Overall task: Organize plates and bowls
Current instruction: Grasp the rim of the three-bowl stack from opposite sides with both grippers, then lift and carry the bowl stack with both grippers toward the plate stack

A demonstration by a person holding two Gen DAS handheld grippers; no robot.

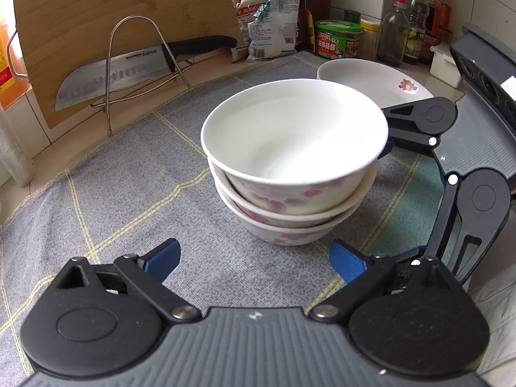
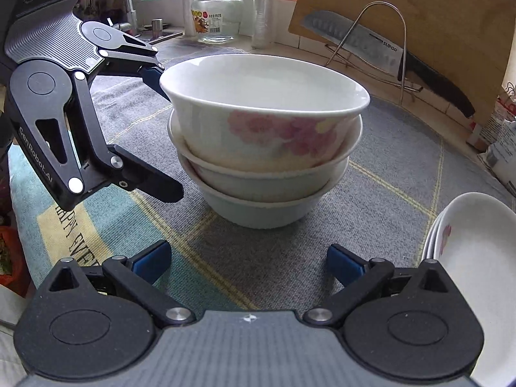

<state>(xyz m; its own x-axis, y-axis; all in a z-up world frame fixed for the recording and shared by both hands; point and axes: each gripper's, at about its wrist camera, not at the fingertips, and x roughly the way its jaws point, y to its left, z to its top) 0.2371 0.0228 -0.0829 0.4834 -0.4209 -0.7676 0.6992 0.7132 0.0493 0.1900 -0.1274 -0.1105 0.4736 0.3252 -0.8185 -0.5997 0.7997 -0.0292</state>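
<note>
Three white bowls with pink flowers stand nested in one stack (image 1: 292,167) on the grey checked cloth; the stack also shows in the right wrist view (image 2: 264,142). My left gripper (image 1: 254,259) is open and empty, just short of the stack. My right gripper (image 2: 248,261) is open and empty on the stack's other side. Each gripper shows in the other's view, the right one (image 1: 416,193) beside the stack and the left one (image 2: 167,132) with its jaws wide by the top bowl's rim. White flowered plates (image 1: 374,80) lie stacked beyond the bowls and show at the right edge of the right wrist view (image 2: 477,258).
A bamboo cutting board (image 1: 122,32) and a knife (image 1: 129,74) rest on a wire rack against the wall. Bottles and jars (image 1: 338,40) and bags crowd the back corner. A glass jar (image 2: 217,16) stands near the sink. The cloth (image 1: 113,177) covers the counter.
</note>
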